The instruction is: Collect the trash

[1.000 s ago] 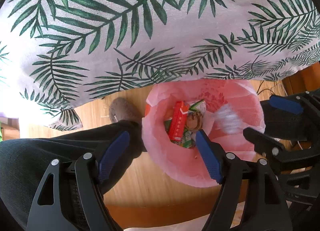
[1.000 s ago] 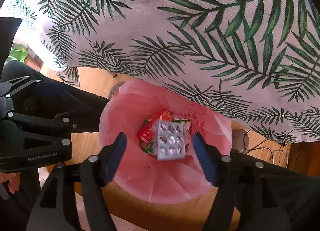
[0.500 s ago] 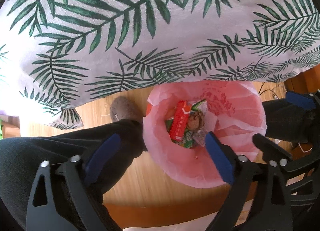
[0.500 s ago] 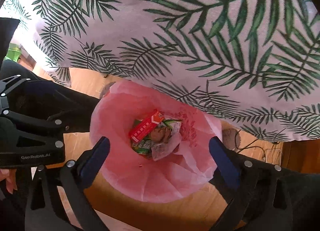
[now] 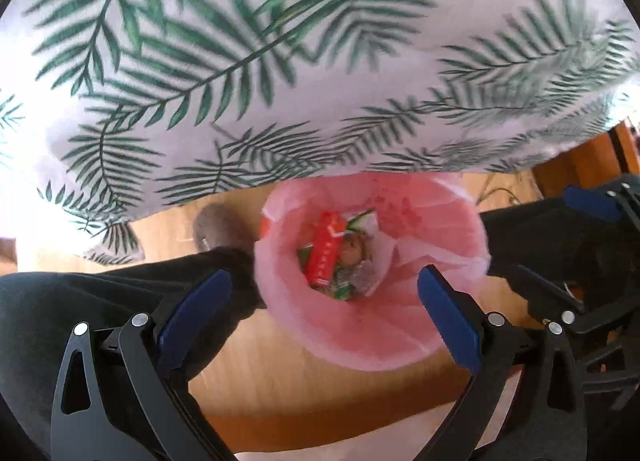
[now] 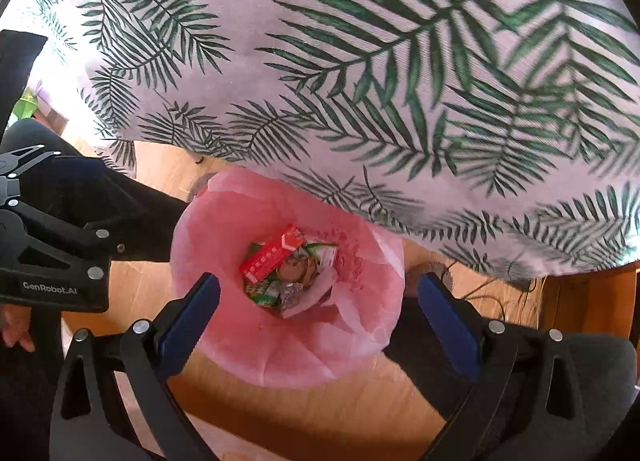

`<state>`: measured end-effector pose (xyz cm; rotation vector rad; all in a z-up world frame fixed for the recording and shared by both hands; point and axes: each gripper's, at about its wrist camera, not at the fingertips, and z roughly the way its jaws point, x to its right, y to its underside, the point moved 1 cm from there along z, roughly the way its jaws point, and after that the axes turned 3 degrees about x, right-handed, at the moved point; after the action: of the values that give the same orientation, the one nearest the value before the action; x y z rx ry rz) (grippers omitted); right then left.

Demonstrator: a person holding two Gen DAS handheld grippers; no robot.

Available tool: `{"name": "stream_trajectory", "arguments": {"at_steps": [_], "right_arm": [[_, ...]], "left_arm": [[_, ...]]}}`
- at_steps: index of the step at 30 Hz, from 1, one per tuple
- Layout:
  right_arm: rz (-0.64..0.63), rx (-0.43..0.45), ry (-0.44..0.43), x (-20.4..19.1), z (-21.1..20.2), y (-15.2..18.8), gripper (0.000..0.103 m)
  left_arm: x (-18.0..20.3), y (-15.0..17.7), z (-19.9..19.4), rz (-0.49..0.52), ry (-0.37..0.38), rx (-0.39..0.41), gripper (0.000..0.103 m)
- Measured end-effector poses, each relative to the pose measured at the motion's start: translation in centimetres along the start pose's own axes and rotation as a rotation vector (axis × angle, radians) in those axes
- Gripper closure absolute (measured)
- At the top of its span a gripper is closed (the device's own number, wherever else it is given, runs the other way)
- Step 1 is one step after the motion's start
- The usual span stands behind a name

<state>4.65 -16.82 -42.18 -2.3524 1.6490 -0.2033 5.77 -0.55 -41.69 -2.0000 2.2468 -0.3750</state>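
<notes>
A bin lined with a pink bag (image 5: pixel 360 333) stands on the wooden floor below both grippers. In it lie a red box (image 5: pixel 326 251), green packets and a silvery blister pack (image 6: pixel 290 293). My left gripper (image 5: pixel 320 279) hangs above the bin pointing down, its jaws opening, with nothing between its fingers. My right gripper (image 6: pixel 318 281) hangs over the same pink bag (image 6: pixel 248 341) and red box (image 6: pixel 272 257), open and holding nothing.
A white tablecloth with green palm leaves (image 5: pixel 280 61) hangs over the far side of the bin. A person's legs in dark trousers (image 5: pixel 80 301) and a grey slipper (image 5: pixel 218 227) flank the bin. A cable (image 6: pixel 480 289) lies on the floor at right.
Both grippers' jaws have spread wider. The blister pack that hung between the right fingers has dropped into the bin. Both grippers have lifted a little, so the bin looks smaller.
</notes>
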Motion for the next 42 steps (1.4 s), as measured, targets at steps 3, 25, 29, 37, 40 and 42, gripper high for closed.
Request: {"name": "stream_trajectory", "arguments": {"at_steps": [3, 25, 29, 37, 40, 42], "right_arm": [[-0.056, 0.025, 0.031, -0.7, -1.1, 0.5, 0.005], [-0.016, 0.002, 0.054, 0.1, -1.1, 1.3, 0.005], [0.013, -0.01, 0.042, 0.5, -0.9, 1.4, 0.005], [0.038, -0.021, 0.032, 1.3, -1.3, 1.4, 0.005], [0.016, -0.023, 0.013, 1.2, -1.7, 1.7, 0.005], [0.001, -0.03, -0.009, 1.1, -1.9, 2.0, 0.005]], "left_arm": [[1.0, 0.2, -1.4, 0.042, 0.07, 0.016, 0.006], [3.4, 1.0, -2.7, 0.237, -0.191, 0.102, 0.006], [3.7, 0.8, -1.8, 0.256, -0.15, 0.033, 0.006], [3.3, 1.0, -1.5, 0.21, -0.102, 0.017, 0.006], [3.0, 0.9, -1.9, 0.179, -0.088, 0.012, 0.006], [2.6, 1.0, -2.2, 0.16, -0.082, 0.013, 0.006]]}}
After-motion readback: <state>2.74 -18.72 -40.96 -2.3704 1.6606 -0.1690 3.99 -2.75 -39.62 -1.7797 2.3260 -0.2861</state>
